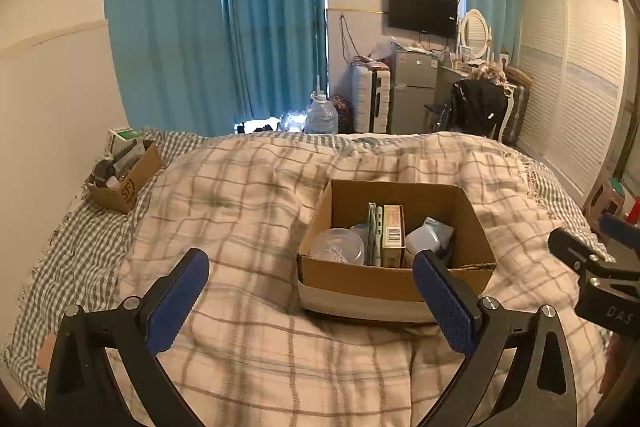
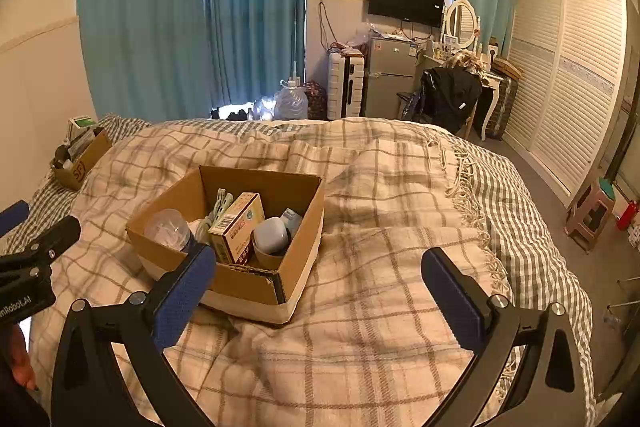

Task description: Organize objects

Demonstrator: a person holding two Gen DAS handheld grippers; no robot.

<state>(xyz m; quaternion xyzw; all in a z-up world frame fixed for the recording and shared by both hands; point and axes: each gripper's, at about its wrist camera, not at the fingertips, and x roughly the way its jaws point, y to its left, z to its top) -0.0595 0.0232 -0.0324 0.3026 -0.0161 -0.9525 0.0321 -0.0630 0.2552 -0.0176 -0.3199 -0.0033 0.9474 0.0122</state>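
We are over a bed [image 2: 380,307] in a curtained bedroom; the box [image 1: 396,279] sits on its plaid blanket [image 1: 248,207], holding a carton [image 2: 236,227] and other small things. Our left gripper [image 1: 312,295] and right gripper [image 2: 320,295] both hover empty, fingers [image 1: 180,299] apart; the box lies ahead-right of the left and ahead-left of the right, so neither looks clearly nearer; a second box [image 1: 128,179] sits far left.

Far box [image 1: 124,183] contents too small; near box [image 2: 240,283] partly hidden.

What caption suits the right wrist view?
Open right hand-held gripper hovers over plaid blanket beside open brown cardboard box of small household items.
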